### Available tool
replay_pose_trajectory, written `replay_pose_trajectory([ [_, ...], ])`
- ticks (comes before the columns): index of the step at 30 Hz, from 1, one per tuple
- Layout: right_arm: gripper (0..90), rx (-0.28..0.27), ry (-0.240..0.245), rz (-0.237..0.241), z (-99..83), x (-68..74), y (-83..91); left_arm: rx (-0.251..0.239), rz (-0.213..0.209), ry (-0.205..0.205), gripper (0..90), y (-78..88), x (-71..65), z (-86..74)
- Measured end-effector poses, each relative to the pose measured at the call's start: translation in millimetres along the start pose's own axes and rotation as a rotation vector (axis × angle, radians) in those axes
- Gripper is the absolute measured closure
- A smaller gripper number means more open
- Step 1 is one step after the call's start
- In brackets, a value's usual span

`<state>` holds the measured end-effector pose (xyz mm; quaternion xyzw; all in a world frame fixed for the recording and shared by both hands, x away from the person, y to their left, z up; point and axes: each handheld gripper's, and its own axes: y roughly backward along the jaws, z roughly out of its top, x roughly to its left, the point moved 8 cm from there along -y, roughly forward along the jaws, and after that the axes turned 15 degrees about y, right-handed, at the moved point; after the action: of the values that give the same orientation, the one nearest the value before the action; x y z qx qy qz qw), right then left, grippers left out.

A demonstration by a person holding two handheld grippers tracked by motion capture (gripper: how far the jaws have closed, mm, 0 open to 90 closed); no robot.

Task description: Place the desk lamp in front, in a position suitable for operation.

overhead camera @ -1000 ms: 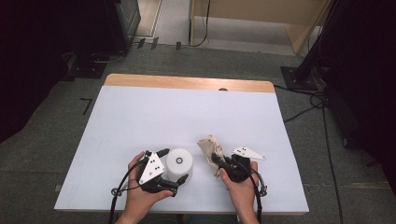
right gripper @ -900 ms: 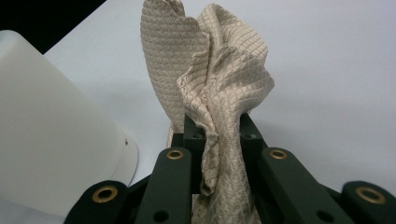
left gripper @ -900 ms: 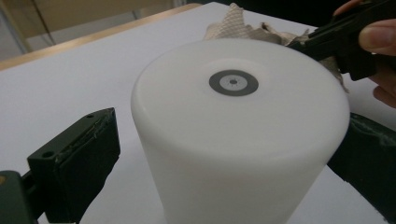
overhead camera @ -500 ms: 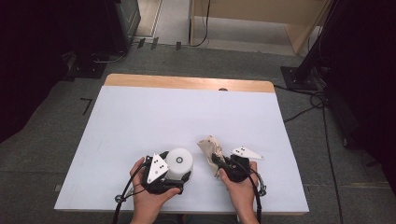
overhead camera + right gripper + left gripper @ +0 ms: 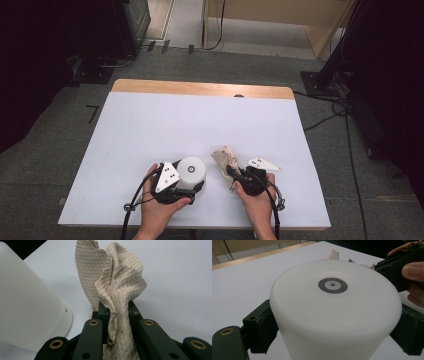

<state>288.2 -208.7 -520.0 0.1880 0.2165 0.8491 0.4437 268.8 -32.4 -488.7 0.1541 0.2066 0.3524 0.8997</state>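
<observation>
Your right gripper [image 5: 113,322] has its jaws pinched tight on a bunched beige waffle-weave cloth [image 5: 117,287] – soft and limp, so grip it by the gathered fold. Your left gripper [image 5: 172,185] clamps the sides of an upturned white cup [image 5: 334,310] at the near edge of the table [image 5: 200,120]; smooth, light plastic – hold it low. No readable writing, just a grey ring mark on its base

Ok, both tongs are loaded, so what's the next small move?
Probably bring the beige cloth across onto the white container to start wiping. The right tongs are shut on the bunched cloth, the left tongs clamp the container's sides, and the two sit close together but apart.
</observation>
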Motion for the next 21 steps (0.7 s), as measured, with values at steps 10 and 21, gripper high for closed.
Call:
replay_pose_trajectory([
  [10,79.8,-0.004,-0.004,-0.002,0.5,-1.3,0.8,0.008,-0.209,-0.137,8.8,0.6,-6.3,8.7],
  [21,79.8,-0.006,-0.003,0.001,0.8,0.2,1.0,0.028,-0.427,-0.249,8.8,-0.4,-7.2,6.0],
])
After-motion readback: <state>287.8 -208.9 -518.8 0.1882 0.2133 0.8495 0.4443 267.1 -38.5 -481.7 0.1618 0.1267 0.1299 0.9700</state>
